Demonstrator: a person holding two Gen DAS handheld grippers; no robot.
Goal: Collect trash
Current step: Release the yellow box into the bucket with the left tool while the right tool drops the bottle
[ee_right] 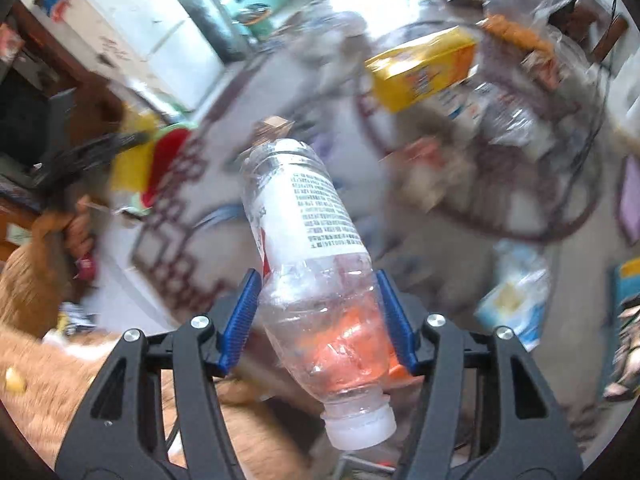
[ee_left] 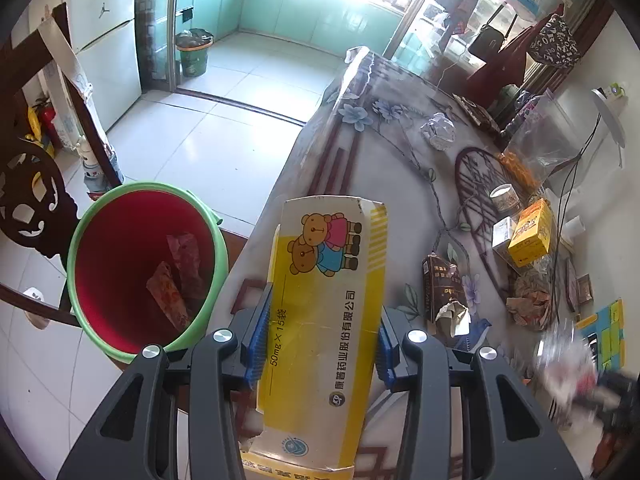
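Left claw [ee_left: 320, 344] pinches a yellow box [ee_left: 324, 320] partway open, above the desk [ee_left: 384, 184] edge beside the red bin [ee_left: 144, 264]. Right claw [ee_right: 320, 320] squeezes a clear bottle [ee_right: 316, 280] over the desk.

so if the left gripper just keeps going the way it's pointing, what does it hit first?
Probably the tabletop. The left gripper, shut on the yellow medicine box, aims down at the table's near edge, so the box's far end would likely touch first. The red bucket lies off to its left. Depth is unclear.
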